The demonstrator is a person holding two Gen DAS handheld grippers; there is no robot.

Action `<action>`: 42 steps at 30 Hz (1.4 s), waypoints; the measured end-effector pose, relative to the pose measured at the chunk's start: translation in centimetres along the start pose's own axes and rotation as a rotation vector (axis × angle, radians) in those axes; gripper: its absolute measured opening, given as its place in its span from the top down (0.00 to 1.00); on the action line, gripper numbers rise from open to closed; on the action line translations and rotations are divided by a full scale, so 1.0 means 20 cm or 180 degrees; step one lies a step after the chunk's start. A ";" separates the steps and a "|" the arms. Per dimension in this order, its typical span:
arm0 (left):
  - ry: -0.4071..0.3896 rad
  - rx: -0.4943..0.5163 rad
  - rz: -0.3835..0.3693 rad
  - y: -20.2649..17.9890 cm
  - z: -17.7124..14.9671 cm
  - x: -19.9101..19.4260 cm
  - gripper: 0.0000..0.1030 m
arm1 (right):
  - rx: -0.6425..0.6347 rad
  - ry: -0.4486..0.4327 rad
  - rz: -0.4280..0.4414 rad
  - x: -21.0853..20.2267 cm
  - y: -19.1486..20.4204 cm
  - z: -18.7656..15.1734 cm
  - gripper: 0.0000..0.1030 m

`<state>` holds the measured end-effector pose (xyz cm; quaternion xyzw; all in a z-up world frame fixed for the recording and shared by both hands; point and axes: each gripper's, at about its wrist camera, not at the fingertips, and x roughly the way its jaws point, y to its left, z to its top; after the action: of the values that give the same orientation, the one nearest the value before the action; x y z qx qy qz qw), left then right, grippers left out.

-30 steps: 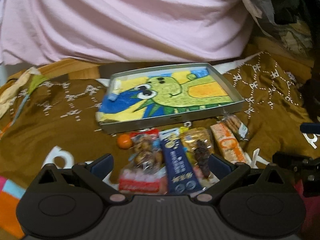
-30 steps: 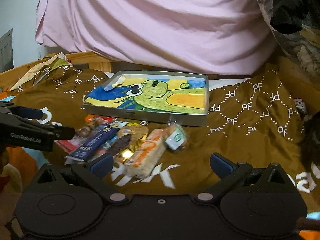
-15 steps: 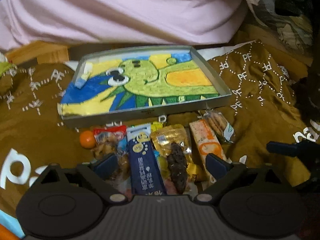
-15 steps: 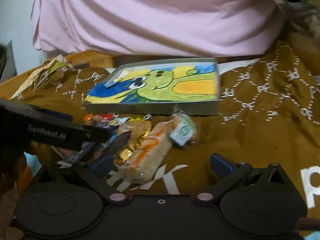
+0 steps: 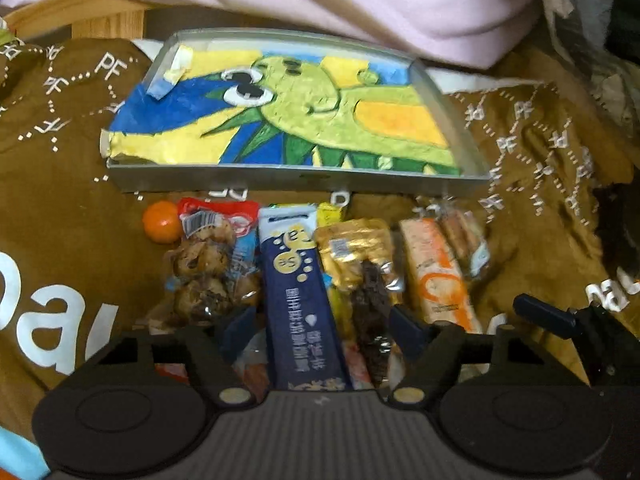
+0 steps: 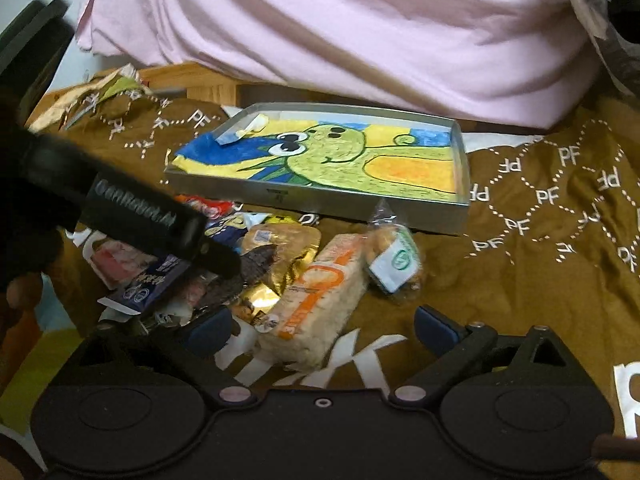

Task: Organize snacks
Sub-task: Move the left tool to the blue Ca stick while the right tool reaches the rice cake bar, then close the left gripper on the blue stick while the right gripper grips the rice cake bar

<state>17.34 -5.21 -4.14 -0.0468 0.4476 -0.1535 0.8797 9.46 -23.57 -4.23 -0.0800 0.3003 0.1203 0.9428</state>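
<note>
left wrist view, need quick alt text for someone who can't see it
The left gripper, jaws just closing, straddles a navy snack packet in a row of wrapped snacks on a brown blanket. Behind the row lies a shallow metal tray lined with a green cartoon drawing; a small orange ball sits at left.

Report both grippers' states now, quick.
Left gripper: open, jaws just closing around the long navy snack packet, pads not yet pressing.
Right gripper: open, holding nothing, over the orange-and-white wrapped bar.
</note>
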 end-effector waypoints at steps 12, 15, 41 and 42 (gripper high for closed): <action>0.0089 -0.0242 -0.0014 0.05 0.01 0.01 0.52 | -0.0122 0.0172 -0.0123 0.11 0.06 0.02 0.34; 0.0147 -0.0291 0.0042 0.05 0.01 0.00 0.59 | -0.0097 0.0222 -0.0045 0.09 0.06 0.02 0.51; 0.0281 -0.0523 0.0163 0.03 -0.04 -0.03 0.65 | 0.0207 0.0332 0.0081 0.07 -0.03 0.06 0.60; 0.0292 -0.0573 0.0153 0.03 -0.05 -0.04 0.65 | 0.0218 0.0323 0.0108 0.05 -0.04 0.06 0.60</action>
<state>16.15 -4.33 -4.24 -0.1077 0.5003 -0.0935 0.8540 11.10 -23.80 -3.85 -0.0486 0.3529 0.1218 0.9264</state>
